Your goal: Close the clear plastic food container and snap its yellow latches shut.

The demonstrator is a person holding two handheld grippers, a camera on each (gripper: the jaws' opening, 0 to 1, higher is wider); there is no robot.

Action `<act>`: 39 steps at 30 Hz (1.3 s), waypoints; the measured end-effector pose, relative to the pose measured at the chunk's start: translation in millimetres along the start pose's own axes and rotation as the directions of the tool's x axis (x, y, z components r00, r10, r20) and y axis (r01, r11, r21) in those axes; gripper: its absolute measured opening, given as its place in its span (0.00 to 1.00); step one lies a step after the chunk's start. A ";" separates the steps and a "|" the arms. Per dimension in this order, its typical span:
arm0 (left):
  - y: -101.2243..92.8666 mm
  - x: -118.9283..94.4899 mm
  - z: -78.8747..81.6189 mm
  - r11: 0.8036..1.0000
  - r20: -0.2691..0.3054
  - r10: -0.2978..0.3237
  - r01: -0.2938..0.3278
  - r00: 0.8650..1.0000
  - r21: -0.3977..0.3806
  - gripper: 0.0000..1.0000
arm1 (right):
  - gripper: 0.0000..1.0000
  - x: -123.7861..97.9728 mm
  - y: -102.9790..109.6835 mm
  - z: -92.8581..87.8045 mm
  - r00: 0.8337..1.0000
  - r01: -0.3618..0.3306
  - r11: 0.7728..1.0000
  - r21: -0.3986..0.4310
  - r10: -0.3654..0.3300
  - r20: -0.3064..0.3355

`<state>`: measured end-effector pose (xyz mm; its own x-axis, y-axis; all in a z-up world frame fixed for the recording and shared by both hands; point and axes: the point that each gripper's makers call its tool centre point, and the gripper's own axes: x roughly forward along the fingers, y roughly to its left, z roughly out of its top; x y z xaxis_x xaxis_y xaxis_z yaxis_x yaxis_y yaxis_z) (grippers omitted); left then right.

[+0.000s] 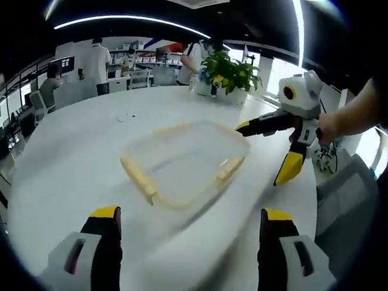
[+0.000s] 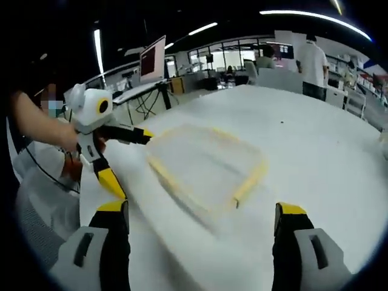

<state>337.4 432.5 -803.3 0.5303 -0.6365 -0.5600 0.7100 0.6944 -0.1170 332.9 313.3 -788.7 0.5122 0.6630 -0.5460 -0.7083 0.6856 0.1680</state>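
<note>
The clear plastic container (image 1: 185,160) lies flat on the white table (image 1: 66,163), its lid over it and its yellow latches (image 1: 140,177) sticking out at the sides; the picture is blurred. My left gripper (image 1: 191,215) is open just short of its near edge. My right gripper (image 1: 262,153) comes in from the right, open, one jaw tip near the container's far right corner. In the right gripper view the container (image 2: 206,165) is ahead of my open right gripper (image 2: 203,209). There the left gripper (image 2: 134,165) stands open at the container's left corner.
A potted plant (image 1: 229,74) stands at the table's far edge. People (image 1: 96,63) and desks are behind it. A person's arm (image 1: 354,112) holds the right gripper. A monitor (image 2: 153,59) and a grey chair (image 1: 348,200) are beside the table.
</note>
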 end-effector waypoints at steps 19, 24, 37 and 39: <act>9.9 -47.3 -23.9 0.977 0.008 0.092 -0.089 0.996 -0.191 0.88 | 0.92 -46.4 -22.3 -0.8 0.997 0.071 0.994 0.081 -0.074 0.038; 11.1 -61.8 -27.3 0.970 0.022 0.108 -0.101 0.994 -0.222 0.87 | 0.90 -62.2 -25.3 6.4 0.994 0.080 0.990 0.119 -0.088 0.064; 13.1 -118.7 -39.1 0.917 0.056 0.183 -0.150 0.981 -0.370 0.85 | 0.82 -120.2 -13.8 0.5 0.987 0.091 0.964 0.249 -0.121 0.110; 10.0 -126.2 -41.0 0.915 0.054 0.195 -0.161 0.979 -0.371 0.85 | 0.83 -128.2 -10.8 -0.1 0.984 0.093 0.957 0.274 -0.131 0.124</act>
<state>258.5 533.5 -767.4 0.6830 -0.5063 -0.5265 0.3920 0.8623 -0.3208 274.8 220.9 -720.6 0.6572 0.5992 -0.4572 -0.4970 0.8006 0.3349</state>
